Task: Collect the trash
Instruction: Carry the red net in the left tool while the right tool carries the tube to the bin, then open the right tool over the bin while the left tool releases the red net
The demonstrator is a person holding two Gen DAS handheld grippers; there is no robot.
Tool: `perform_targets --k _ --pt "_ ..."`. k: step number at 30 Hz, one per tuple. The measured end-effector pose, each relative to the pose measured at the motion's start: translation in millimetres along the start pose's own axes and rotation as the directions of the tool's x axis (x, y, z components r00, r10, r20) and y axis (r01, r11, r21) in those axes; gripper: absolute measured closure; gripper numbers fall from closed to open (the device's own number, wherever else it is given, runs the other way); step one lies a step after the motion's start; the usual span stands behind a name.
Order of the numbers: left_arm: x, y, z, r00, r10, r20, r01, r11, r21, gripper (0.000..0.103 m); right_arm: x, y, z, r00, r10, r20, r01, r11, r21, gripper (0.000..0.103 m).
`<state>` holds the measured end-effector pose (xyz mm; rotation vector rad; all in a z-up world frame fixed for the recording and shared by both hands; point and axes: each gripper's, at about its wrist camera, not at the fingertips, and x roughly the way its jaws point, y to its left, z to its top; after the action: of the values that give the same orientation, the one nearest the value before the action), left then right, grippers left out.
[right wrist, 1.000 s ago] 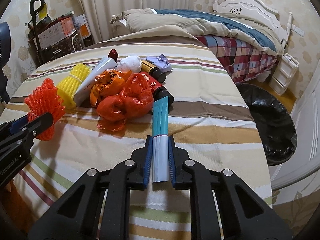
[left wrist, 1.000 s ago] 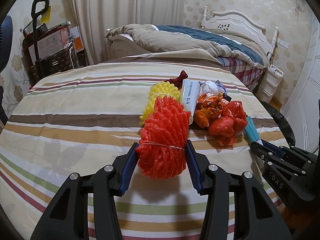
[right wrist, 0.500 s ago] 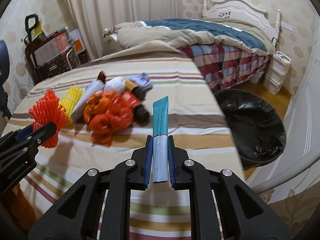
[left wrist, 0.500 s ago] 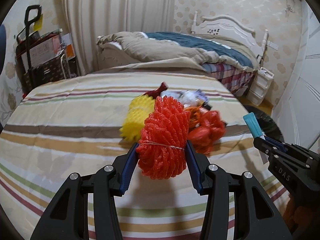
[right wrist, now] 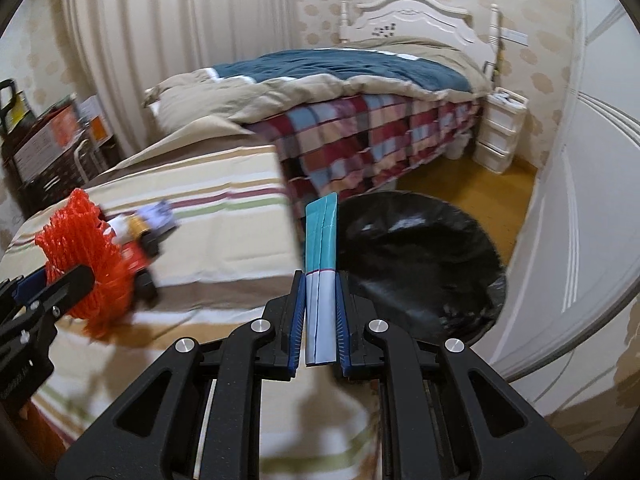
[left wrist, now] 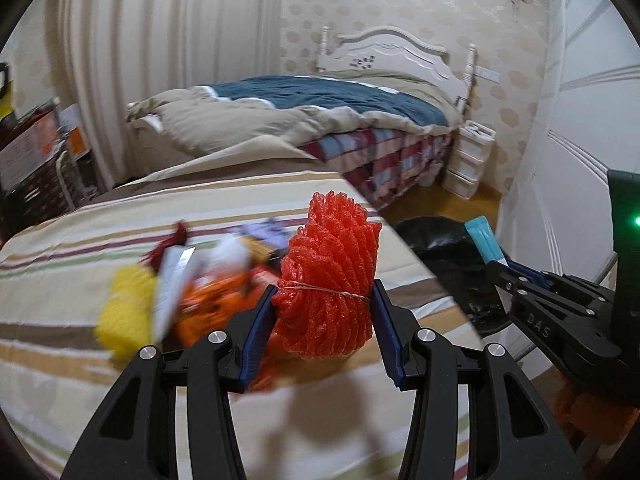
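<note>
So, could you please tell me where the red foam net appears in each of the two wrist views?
Left wrist: the red foam net sits in the centre, clamped between the left gripper fingers.
Right wrist: the red foam net is at the left edge, held above the striped table.
Shared landmark: the black-lined trash bin, right of the net in both views.

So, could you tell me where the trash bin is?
The black-lined trash bin stands on the floor right of the striped table, beyond the teal tube.

Red foam netting (left wrist: pixel 328 280), glossy black bin liner (right wrist: pixel 420 264), striped cloth table cover (right wrist: pixel 224 232)
</note>
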<state>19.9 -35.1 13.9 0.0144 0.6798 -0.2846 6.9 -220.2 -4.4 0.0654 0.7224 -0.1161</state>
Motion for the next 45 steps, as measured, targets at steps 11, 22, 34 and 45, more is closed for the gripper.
perform_targets --k 11,22,34,45 --pt "75.1 -63.9 32.3 0.997 -0.057 -0.056 0.061 0.995 0.082 0.055 44.8 -57.2 17.2 0.998 -0.061 -0.029 0.063 0.995 0.076 0.089" --pt "125.0 -99.3 45.2 0.994 -0.031 -0.107 0.045 0.990 0.132 0.055 82.6 -90.1 21.3 0.994 -0.078 -0.071 0.086 0.990 0.114 0.088" --pt "133.1 -110.9 50.2 0.993 -0.013 -0.118 0.030 0.990 0.140 0.035 98.2 -108.7 23.2 0.993 -0.090 -0.081 0.102 0.982 0.157 0.075" --pt "128.0 -105.4 53.2 0.995 0.004 -0.098 0.008 0.993 0.117 0.022 88.3 -113.6 20.9 0.989 -0.134 -0.059 0.143 0.974 0.174 0.052"
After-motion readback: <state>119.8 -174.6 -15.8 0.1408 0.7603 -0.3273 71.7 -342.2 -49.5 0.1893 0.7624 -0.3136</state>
